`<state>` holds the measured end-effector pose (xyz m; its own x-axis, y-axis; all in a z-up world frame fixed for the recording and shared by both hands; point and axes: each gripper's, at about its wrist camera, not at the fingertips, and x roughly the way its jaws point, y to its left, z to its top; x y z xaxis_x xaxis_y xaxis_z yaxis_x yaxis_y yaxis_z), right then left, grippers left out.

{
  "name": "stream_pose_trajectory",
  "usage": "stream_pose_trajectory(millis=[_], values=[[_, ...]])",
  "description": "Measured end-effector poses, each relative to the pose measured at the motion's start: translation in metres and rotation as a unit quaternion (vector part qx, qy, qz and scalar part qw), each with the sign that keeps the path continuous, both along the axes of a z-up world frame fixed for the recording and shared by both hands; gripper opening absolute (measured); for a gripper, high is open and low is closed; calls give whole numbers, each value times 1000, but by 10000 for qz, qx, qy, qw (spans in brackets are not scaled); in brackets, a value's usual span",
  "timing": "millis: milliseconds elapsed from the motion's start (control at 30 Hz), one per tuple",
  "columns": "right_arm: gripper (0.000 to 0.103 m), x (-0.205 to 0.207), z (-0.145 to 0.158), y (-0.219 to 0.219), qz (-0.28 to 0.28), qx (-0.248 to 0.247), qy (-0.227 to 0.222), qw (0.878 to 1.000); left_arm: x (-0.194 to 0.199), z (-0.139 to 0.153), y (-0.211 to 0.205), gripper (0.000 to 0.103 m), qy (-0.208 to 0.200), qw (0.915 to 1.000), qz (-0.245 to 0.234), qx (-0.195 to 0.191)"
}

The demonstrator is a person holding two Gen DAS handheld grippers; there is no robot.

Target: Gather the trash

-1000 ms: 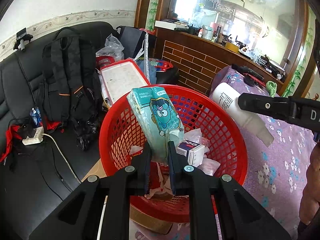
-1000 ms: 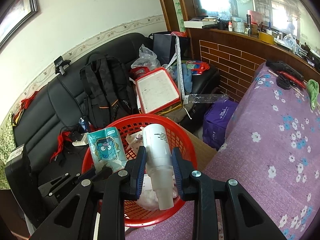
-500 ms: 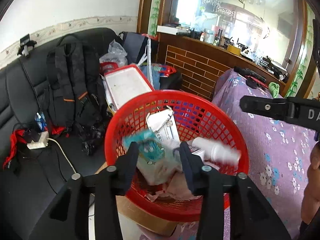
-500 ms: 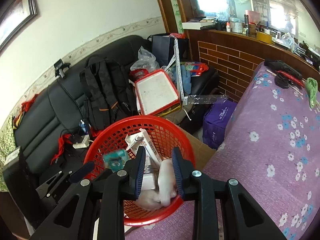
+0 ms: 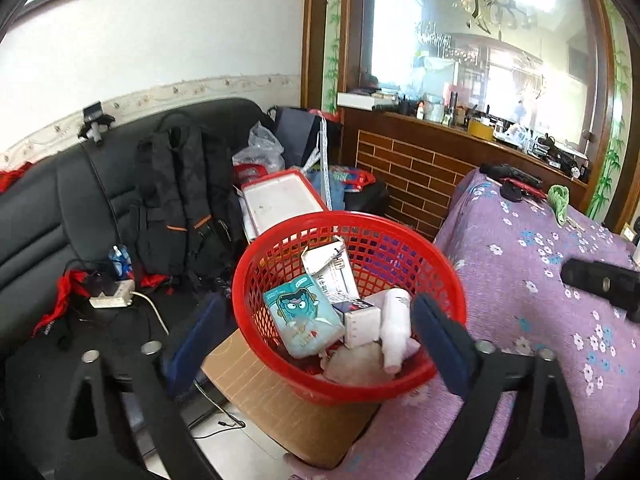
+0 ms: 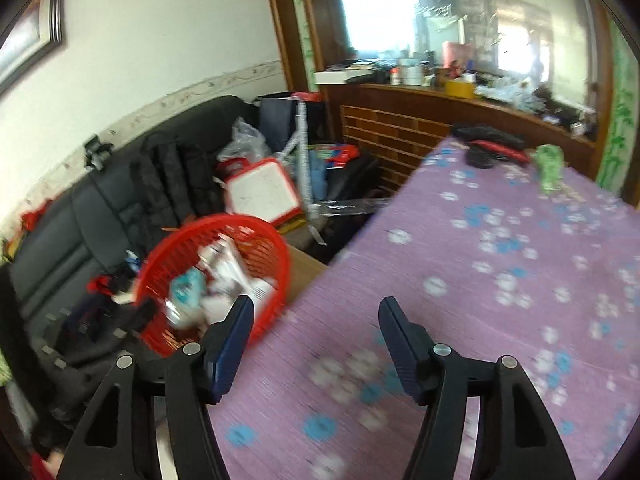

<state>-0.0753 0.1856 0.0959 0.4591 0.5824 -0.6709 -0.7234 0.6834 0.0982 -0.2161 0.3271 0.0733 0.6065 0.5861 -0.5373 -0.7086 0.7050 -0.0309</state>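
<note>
The left gripper [image 5: 316,322] is held above the red basket [image 5: 448,280]. Its jaws are opening and are spread wide, and nothing is held between the pads. The front of the basket is seen between the two fingers, but the pads are not touching it. One blue tissue pack [image 5: 302,320] with a cartoon face is lying in the basket, just past the left finger [image 5: 198,328], at about 11 o'clock from the middle of the gripper. One white bottle [image 5: 394,326] is lying in the basket too, near the right finger [image 5: 438,336], at about 3 o'clock from the tissue pack. One small box [image 5: 360,322] is seen between the pack and the bottle. One bigger white carton [image 5: 332,272] is leaning behind them, at about 12 o'clock. Some crumpled white paper [image 5: 358,364] is lying at the front; the pieces cannot be counted.

The right gripper [image 6: 316,322] is held over the purple flowered cloth [image 6: 500,264]. Its jaws are opening and nothing is between them. The basket is seen at about 9 o'clock from its left finger [image 6: 232,344], a little apart. This view is blurred.

One brown cardboard box [image 5: 276,392] is seen under the basket. One black backpack [image 5: 180,200] is leaning on the black sofa [image 5: 36,216] at about 10 o'clock from the basket.
</note>
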Motion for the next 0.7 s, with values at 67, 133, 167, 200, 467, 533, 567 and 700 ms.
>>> stream_pose_trajectory(millis=[67,133,167,200,467,533,567,700], values=[[81,-8,-1,-20,-122,-112,-208,9996,-3,4,-18,98,-39,9998,24,197],[84,-17,0,-38,-239,-200,-469,9984,-4,6,-35,100,0,9992,36,390],[85,-22,1,-48,-299,-245,-619,9973,-4,7,-43,100,29,9990,10,436],[87,-27,1,-58,-359,-289,-757,9961,-4,8,-50,100,54,9989,-23,471],[91,-65,-1,-129,-718,-478,-1468,9854,-7,8,-105,102,122,9974,-179,691],[91,-71,-2,-145,-785,-450,-1474,9849,-7,7,-118,103,157,9971,-201,723],[91,-72,-2,-152,-826,-429,-1462,9849,-6,7,-128,103,212,9964,-235,785],[92,-76,-8,-179,-1037,-417,-1329,9848,-6,10,-151,103,191,9951,-338,912]])
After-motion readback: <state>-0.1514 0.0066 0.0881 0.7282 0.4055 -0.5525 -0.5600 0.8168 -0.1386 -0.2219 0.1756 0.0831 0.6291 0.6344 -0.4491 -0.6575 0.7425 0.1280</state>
